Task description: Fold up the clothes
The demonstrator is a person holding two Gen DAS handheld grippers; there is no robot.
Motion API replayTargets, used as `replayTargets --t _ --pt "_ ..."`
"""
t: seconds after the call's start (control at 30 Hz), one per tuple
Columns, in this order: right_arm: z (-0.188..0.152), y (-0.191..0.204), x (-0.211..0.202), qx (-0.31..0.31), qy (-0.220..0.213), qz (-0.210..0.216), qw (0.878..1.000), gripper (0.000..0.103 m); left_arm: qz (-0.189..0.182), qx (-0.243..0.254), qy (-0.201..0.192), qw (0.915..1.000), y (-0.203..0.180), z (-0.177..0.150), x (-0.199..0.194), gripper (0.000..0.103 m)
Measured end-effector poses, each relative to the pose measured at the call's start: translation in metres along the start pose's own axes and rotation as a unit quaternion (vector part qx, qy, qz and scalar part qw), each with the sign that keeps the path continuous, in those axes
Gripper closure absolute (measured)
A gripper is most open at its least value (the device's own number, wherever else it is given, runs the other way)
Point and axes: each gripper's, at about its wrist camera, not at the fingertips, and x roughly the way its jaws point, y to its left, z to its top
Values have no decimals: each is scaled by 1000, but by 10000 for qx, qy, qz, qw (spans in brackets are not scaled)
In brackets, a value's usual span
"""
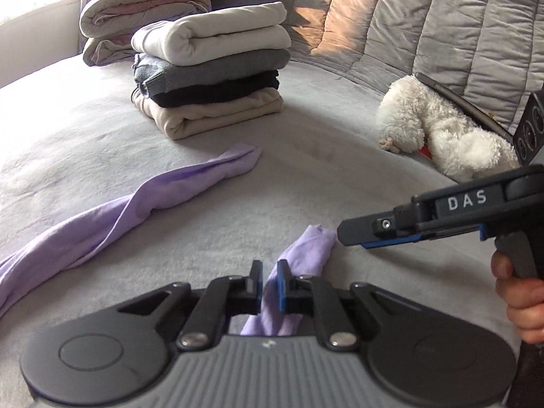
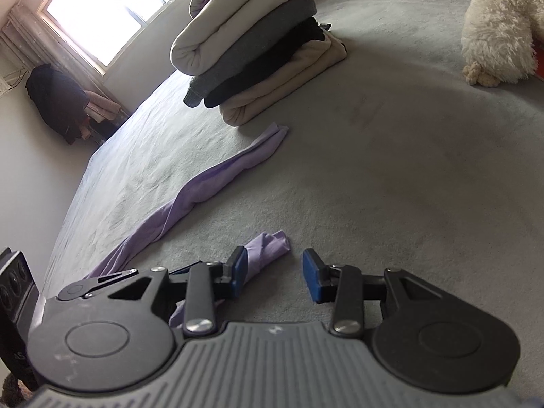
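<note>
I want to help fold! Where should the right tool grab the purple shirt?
Grab the loose bunched end of the purple shirt, coming from above. It sticks up off the bed right ahead of the open right tool.

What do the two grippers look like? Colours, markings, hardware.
Both match: grey ribbed body, two black round discs, black linkage arms with silver pivot screws, black fingers with blue pads. The left gripper shows this from its own camera; the right gripper too. From the side, the right one carries white "DAS" lettering and a grey pistol handle. No cables or sleeves visible.
</note>
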Motion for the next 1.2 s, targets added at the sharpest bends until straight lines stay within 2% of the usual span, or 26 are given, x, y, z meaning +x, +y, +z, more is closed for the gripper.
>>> replayTargets --t 0.03,0.1,0.17,0.23,0.3,0.47,0.5,0.53,0.83,1.03,1.2 --pt "1 -2 -1 29 -22 -3 10000 62 -37 7 24 10000 -1 1 1 101" --pt "2 -7 -2 88 -66 -9 9999 62 -187 -1 118 9998 -1 3 5 101" --pt "3 -10 -2 147 -64 8 9999 62 -366 -27 133 9992 -2 6 4 99" --pt "4 -11 -2 164 -57 29 9998 62 -436 23 118 9990 -5 7 3 90" --pt "5 -12 -3 163 -64 50 9998 62 -427 193 109 9988 -11 8 2 82" --pt "6 -15 -3 200 -67 69 9998 62 -242 730 220 9968 -28 4 10 81" --pt "7 -15 -4 204 -66 78 9997 62 -172 797 239 9964 -30 3 13 86" --pt "7 -16 -4 203 -66 86 9997 62 -131 800 247 9964 -30 2 14 99" --pt "7 -13 -1 119 -28 191 9997 62 -184 34 -82 9998 4 16 2 100" --pt "7 -5 9 39 9 265 9996 62 55 -229 -63 9997 33 24 2 100" --pt "8 8 18 -148 11 382 9992 62 529 -345 107 9979 56 24 11 99"
